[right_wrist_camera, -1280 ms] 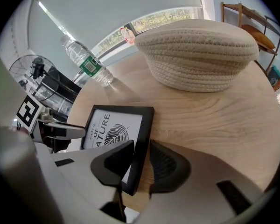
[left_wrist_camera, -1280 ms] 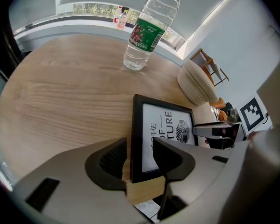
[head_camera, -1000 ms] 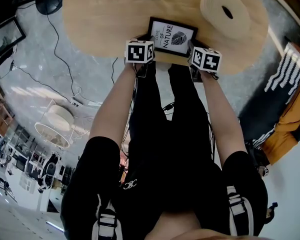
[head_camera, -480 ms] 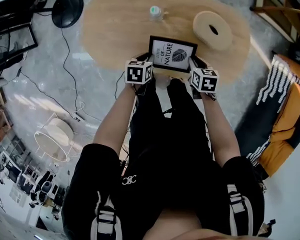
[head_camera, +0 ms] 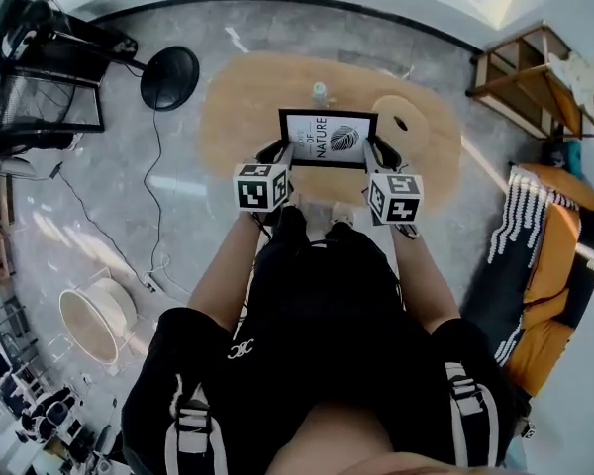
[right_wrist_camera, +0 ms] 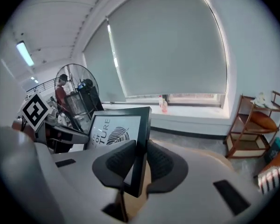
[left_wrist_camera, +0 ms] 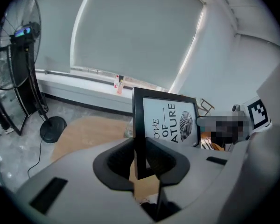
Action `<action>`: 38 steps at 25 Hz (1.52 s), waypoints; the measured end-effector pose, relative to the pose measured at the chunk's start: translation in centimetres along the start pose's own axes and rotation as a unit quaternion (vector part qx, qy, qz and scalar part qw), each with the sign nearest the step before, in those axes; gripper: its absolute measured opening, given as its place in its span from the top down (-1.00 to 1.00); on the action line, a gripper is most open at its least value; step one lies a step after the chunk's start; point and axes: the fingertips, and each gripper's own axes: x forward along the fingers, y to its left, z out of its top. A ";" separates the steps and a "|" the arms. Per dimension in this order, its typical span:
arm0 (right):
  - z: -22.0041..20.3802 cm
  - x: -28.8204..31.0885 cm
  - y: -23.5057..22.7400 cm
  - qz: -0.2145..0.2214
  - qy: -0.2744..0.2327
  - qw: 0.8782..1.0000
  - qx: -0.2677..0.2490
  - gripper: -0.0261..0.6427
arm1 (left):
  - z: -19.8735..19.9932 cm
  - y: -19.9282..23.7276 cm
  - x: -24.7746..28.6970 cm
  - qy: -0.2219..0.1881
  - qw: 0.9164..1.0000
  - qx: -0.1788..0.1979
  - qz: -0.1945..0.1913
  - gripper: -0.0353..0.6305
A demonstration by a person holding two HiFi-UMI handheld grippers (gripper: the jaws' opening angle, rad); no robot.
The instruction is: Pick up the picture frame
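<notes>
The black picture frame [head_camera: 329, 139], its white print bearing a leaf, is held up in the air above the oval wooden table [head_camera: 243, 117]. My left gripper [head_camera: 282, 153] clamps its left edge and my right gripper [head_camera: 374, 153] its right edge. In the left gripper view the frame [left_wrist_camera: 170, 120] stands upright, its edge pinched between the dark pads of the gripper [left_wrist_camera: 141, 160]. In the right gripper view the frame [right_wrist_camera: 116, 127] sits the same way in the gripper [right_wrist_camera: 139, 164], whose jaws are closing on the edge.
On the table below are a round wooden ring [head_camera: 402, 127] and a small bottle [head_camera: 320, 91]. A standing fan [head_camera: 40, 67] with a round base [head_camera: 170, 77] is at the left. A wooden shelf [head_camera: 525, 82] and an orange sofa [head_camera: 559, 265] are at the right.
Both grippers have risen together with the picture frame, lifting it off the table. The table now lies much farther below, and the frame has tipped more upright.
</notes>
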 end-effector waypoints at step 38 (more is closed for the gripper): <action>24.5 -20.0 15.9 0.046 -0.298 0.948 -0.099 0.66 | 18.1 -4.8 -32.2 -0.319 0.936 0.135 0.063 0.62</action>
